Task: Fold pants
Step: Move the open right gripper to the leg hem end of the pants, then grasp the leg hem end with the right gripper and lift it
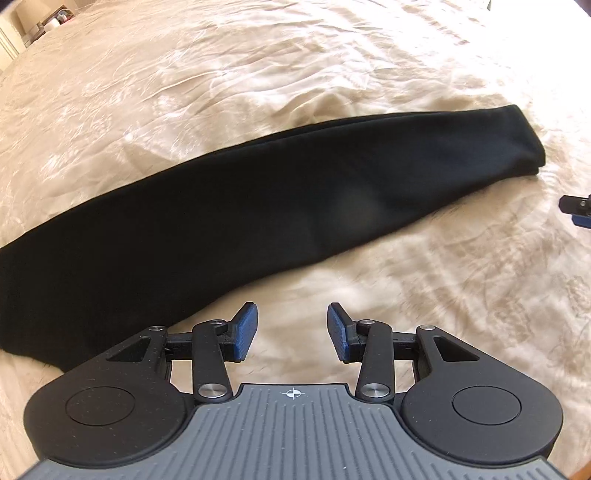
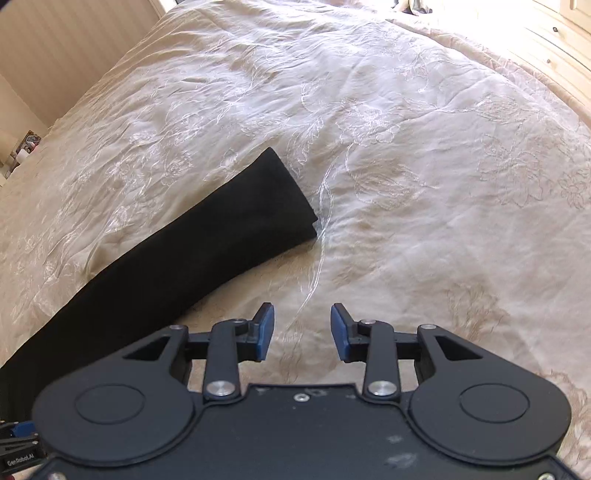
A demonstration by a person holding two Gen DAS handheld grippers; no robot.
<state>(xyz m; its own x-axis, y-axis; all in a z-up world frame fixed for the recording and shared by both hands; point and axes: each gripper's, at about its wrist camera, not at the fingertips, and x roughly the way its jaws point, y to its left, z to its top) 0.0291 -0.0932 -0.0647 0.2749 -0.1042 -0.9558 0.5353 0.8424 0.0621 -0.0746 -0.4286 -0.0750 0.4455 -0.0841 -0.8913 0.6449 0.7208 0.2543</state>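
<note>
Black pants (image 1: pixel 229 206) lie flat on a cream bedspread (image 1: pixel 258 66), folded lengthwise into one long band, with the leg end at the upper right. My left gripper (image 1: pixel 291 330) hovers open over bare bedspread just in front of the band's near edge, with nothing between its blue pads. In the right wrist view the pants (image 2: pixel 177 266) run from the lower left up to their leg end near the middle. My right gripper (image 2: pixel 302 330) is open over the bedspread (image 2: pixel 406 166), to the right of the band and short of its end, holding nothing.
The bedspread is wrinkled and embroidered and spreads wide on all sides. Part of the right gripper (image 1: pixel 578 210) shows at the right edge of the left wrist view. Furniture with small items (image 1: pixel 40 22) stands beyond the far left corner of the bed.
</note>
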